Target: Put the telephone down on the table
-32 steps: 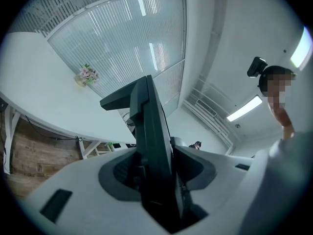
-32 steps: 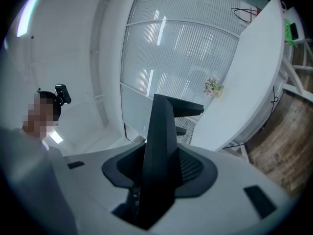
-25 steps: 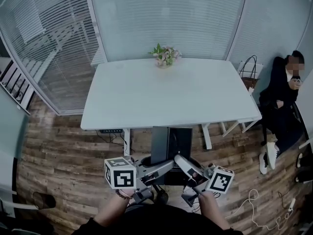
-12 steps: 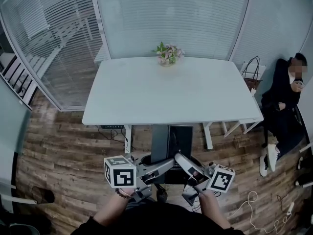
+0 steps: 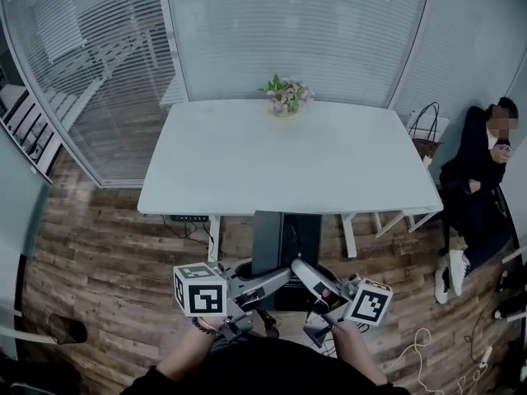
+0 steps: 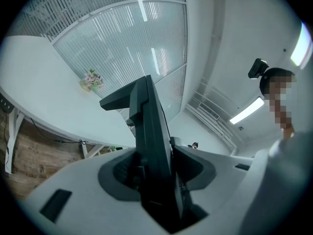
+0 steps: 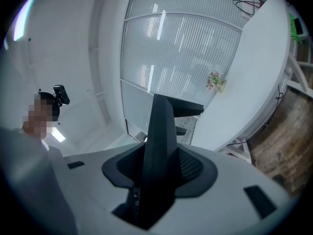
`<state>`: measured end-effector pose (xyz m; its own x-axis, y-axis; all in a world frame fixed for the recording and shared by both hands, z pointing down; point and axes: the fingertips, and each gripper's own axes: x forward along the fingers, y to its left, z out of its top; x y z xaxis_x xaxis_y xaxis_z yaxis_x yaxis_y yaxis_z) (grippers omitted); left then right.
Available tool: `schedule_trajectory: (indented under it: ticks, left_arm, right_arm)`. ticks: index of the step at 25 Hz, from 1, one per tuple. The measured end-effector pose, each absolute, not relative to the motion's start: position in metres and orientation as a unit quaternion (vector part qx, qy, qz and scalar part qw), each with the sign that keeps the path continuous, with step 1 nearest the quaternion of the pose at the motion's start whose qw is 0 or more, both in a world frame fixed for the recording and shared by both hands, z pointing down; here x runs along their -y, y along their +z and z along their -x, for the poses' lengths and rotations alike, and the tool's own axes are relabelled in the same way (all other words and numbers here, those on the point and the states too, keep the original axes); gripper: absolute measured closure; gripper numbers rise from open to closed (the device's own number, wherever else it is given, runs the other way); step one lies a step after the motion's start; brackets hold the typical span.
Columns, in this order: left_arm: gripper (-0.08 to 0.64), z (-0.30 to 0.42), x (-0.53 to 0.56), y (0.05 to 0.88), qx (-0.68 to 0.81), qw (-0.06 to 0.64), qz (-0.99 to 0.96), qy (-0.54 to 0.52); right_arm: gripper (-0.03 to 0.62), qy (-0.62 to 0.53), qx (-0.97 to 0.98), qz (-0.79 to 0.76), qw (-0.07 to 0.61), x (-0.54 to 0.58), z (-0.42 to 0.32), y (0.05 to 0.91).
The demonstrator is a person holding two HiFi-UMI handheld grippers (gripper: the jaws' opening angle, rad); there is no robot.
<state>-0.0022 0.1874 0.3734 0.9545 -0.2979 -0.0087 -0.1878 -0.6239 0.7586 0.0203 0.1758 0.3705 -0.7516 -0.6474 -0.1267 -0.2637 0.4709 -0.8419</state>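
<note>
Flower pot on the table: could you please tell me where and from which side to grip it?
I'd grip the flower pot by its low body, coming level from the near side of the table: it stands upright and blooms spread above.

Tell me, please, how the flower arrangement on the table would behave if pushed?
The flower arrangement looks small and bloom-heavy, so probably light and apt to tip. It sits at the far edge of the table, so a push might send it off.
</note>
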Motion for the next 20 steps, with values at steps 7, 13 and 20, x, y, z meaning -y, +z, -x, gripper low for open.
schedule_trajectory:
  ticks: [7,13,20]
  left_arm:
    - [0.353,-0.006,-0.146,0.373,0.115,0.412,-0.902,-0.063]
    - [0.353,-0.018,-0.106,0.376,0.105,0.414,-0.902,-0.056]
    - [0.353,-0.021,-0.063,0.377,0.109,0.413,-0.903,-0.055]
  right_arm:
    - [0.422,-0.432,-0.823,0.289,0.229,-0.136,-0.028,0.37]
    - [0.422,-0.433,-0.818,0.295,0.238,-0.096,-0.039,0.371]
    - [0.422,-0.434,-0.818,0.287,0.244,-0.054,-0.04,0.37]
